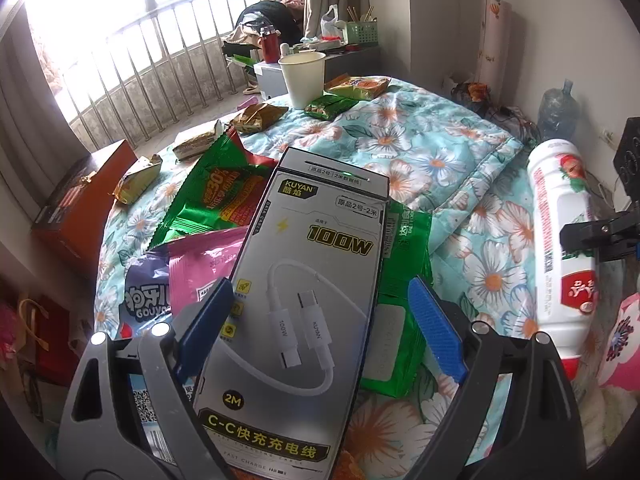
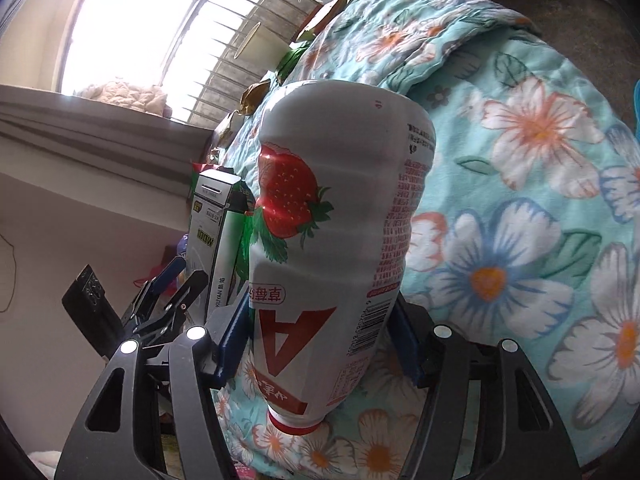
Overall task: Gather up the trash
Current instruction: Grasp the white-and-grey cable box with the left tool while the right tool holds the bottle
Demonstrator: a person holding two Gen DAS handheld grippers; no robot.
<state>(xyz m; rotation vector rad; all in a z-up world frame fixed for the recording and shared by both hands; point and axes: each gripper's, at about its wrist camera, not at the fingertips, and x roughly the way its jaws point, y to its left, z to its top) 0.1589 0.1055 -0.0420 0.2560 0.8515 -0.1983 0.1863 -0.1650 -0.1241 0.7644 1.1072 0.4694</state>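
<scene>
A white strawberry drink bottle [image 2: 328, 216] lies on the floral quilt [image 2: 520, 160] with its red cap toward the camera. My right gripper [image 2: 320, 340] is shut on its lower body, a blue pad pressing on each side. The same bottle [image 1: 560, 240] shows at the right edge of the left wrist view. A grey charging-cable box [image 1: 312, 288] rests on a pile of wrappers between the fingers of my left gripper [image 1: 320, 312]. The left pad [image 1: 208, 316] meets the box's edge. The right pad [image 1: 436, 328] stands apart from it, so the gripper is open.
Under the box lie a green wrapper [image 1: 216, 200], a pink one [image 1: 200, 272] and a green pack [image 1: 400, 320]. Farther back are golden snack wrappers [image 1: 256, 116] and a paper cup [image 1: 303, 80]. An orange box [image 1: 80, 208] sits left of the quilt, a water jug [image 1: 558, 108] far right.
</scene>
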